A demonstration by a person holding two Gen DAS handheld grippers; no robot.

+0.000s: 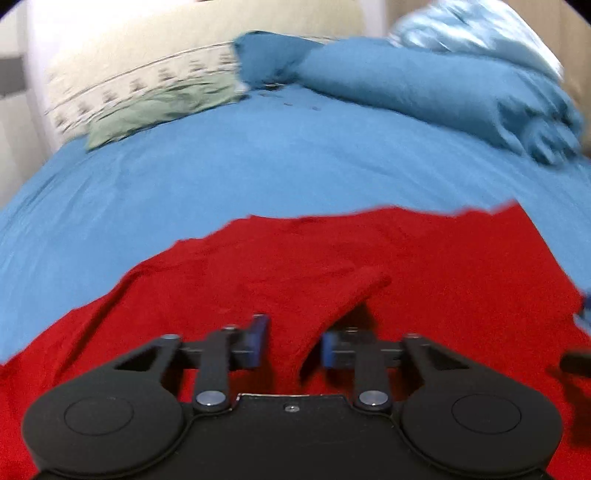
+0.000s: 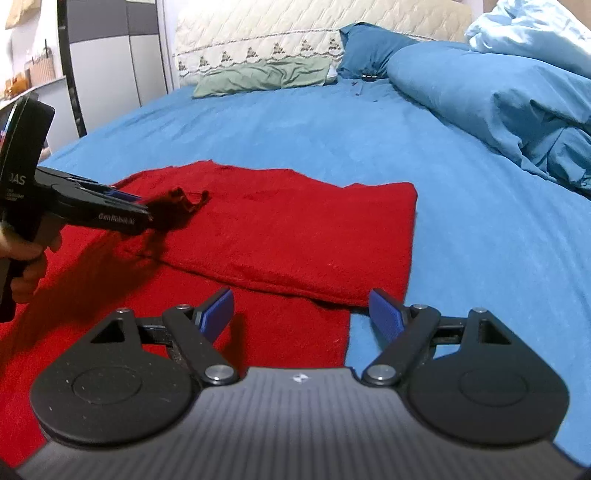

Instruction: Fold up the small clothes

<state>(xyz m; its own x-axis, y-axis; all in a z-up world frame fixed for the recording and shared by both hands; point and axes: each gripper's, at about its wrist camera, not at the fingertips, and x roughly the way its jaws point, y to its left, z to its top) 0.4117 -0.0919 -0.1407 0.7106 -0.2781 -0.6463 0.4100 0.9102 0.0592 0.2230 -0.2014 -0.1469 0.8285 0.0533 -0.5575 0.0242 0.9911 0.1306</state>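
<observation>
A red garment (image 2: pixel 280 236) lies flat on the blue bed sheet (image 2: pixel 480 236), with one part folded over onto itself; it also fills the lower half of the left wrist view (image 1: pixel 406 266). My left gripper (image 1: pixel 293 345) hovers low over the red cloth with its jaws apart; a raised fold of the cloth (image 1: pixel 351 291) stands between and just ahead of the blue pads, not pinched. In the right wrist view the left gripper (image 2: pixel 125 201) comes in from the left above the garment. My right gripper (image 2: pixel 301 314) is wide open and empty over the garment's near right edge.
A bunched blue duvet (image 2: pixel 480 85) lies along the right side of the bed. A green cloth (image 2: pixel 258 75) and a cream quilted headboard cover (image 2: pixel 295 33) are at the far end. A grey cabinet (image 2: pixel 110 55) stands left of the bed.
</observation>
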